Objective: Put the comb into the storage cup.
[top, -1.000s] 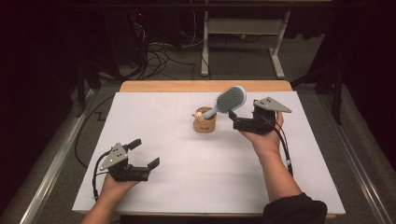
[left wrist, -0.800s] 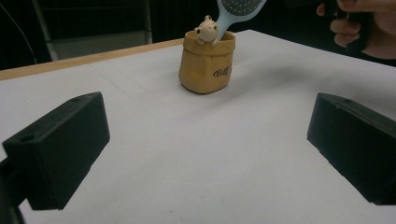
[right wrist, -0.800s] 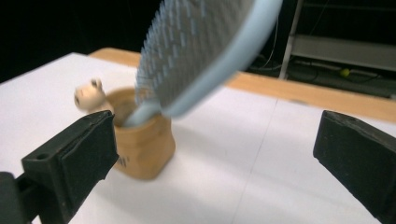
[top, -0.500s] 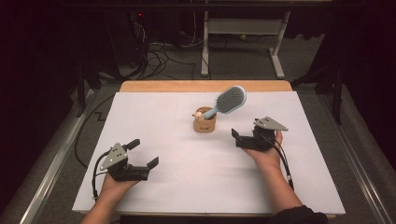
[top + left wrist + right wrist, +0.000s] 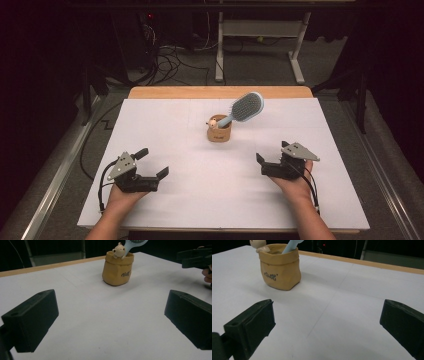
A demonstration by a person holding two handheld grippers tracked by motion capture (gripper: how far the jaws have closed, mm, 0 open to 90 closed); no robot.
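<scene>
Holder: a small tan pouch-shaped pot (image 5: 219, 134) with a rolled rim and dark script on its side, standing upright just above the middle of the high view; a little cream figure (image 5: 118, 250) leans over its rim.
Hairbrush: a pale blue hairbrush (image 5: 242, 109) stands handle-down in the pot, tilted toward the upper right of the high view — its oval bristle head is clear of the rim.
Table: a white-covered table (image 5: 165, 125) with a wooden strip along its far edge.
Right gripper: the right gripper (image 5: 272, 162) sits at the lower right of the high view, resting on the white surface in the person's hand; its jaws stand wide apart with nothing between them.
Left gripper: the left gripper (image 5: 152, 164) sits at the lower left of the high view, also spread wide and empty.
Pot relative to the right gripper: up and to the left of it in the high view, well apart; in the right gripper view the pot (image 5: 279, 266) stands at the upper left — beyond the left jaw.
Pot relative to the left gripper: up and to the right in the high view, well apart; in the left gripper view it stands at top centre.
</scene>
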